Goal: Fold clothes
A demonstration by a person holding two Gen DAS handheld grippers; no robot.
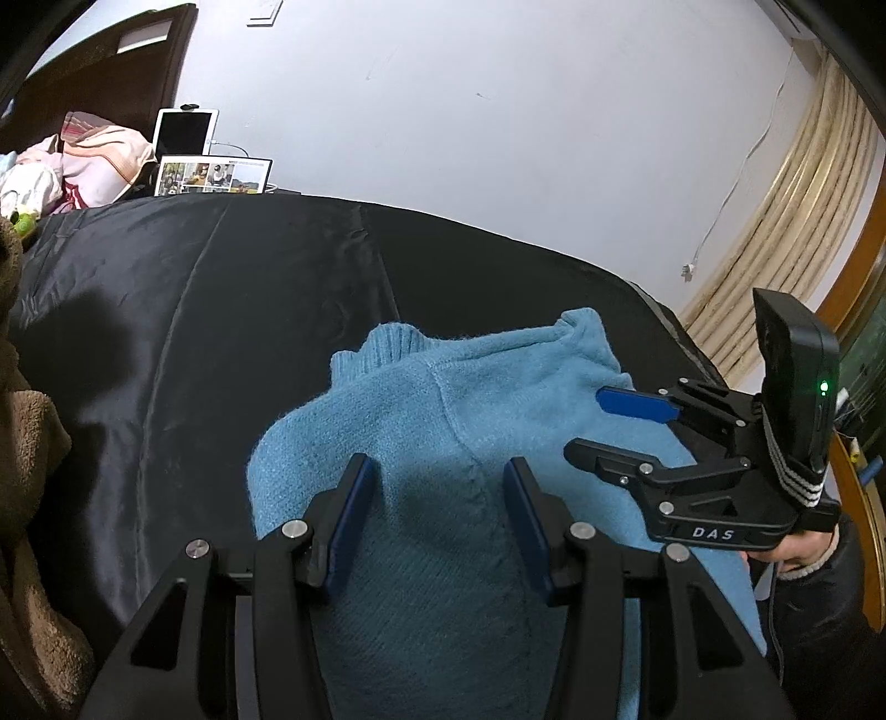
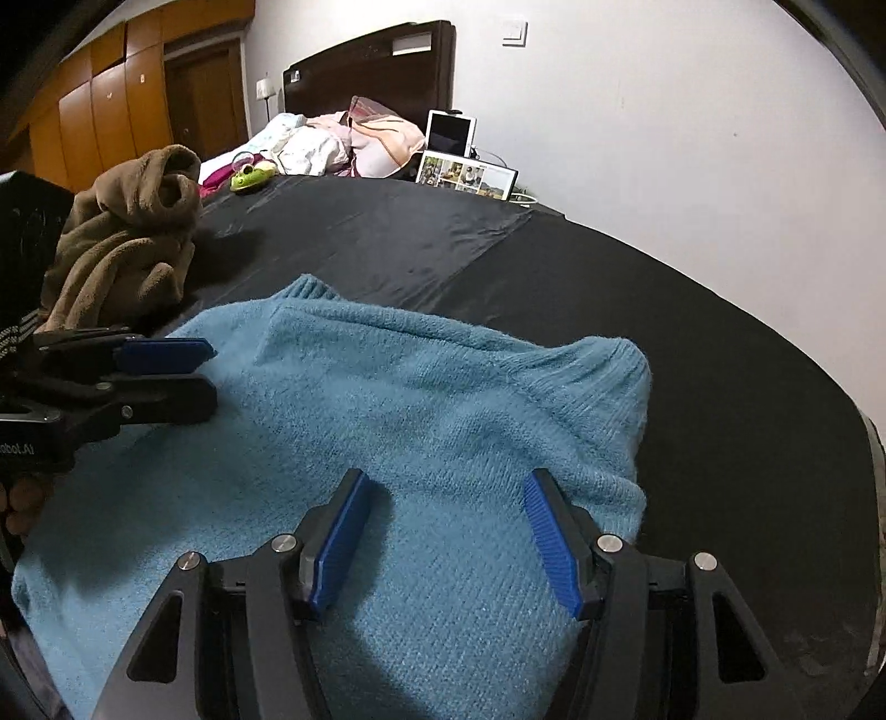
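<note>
Left wrist view: my left gripper (image 1: 437, 498) sits over one blue sweater (image 1: 443, 443), which lies on the black sheet (image 1: 194, 304) of the bed. Jaws stand apart, nothing pinched; knit shows in the gap and under both blue pads. Whether the tips touch the fabric, I cannot tell. The sweater's ribbed collar (image 1: 387, 340) is ahead of the jaws, slightly left. My right gripper (image 1: 614, 426) comes in from the right, over the sweater's right part, jaws parted, nothing between them. One hand (image 1: 797, 554) on its handle, one green light lit on the unit above it. Left of my jaws at the frame edge: one brown fleece garment (image 1: 27, 443). Far ahead left: one tablet (image 1: 185, 133), one photo frame (image 1: 213, 177), a heap of pink and white bedding (image 1: 83, 160). One white cable (image 1: 736, 171) hangs down the wall, ahead right.

Right wrist view: right gripper (image 2: 446, 509) over the same sweater (image 2: 387, 443), jaws open, empty, knit visible between the pads. A ribbed edge (image 2: 620, 360) lies ahead right of the jaws, a second ribbed edge (image 2: 310, 288) ahead left. Left gripper (image 2: 213, 376) enters from the left, over the sweater's left part, jaws parted. Brown fleece garment (image 2: 127, 238) bunched ahead left, beyond the sweater. One green toy (image 2: 252, 177) further ahead left on the sheet (image 2: 609, 288). Same tablet (image 2: 451, 130) and photo frame (image 2: 468, 177) far ahead by the wall, one dark headboard (image 2: 371, 66) behind the bedding (image 2: 332, 141), one wall switch (image 2: 515, 25) above right.
</note>
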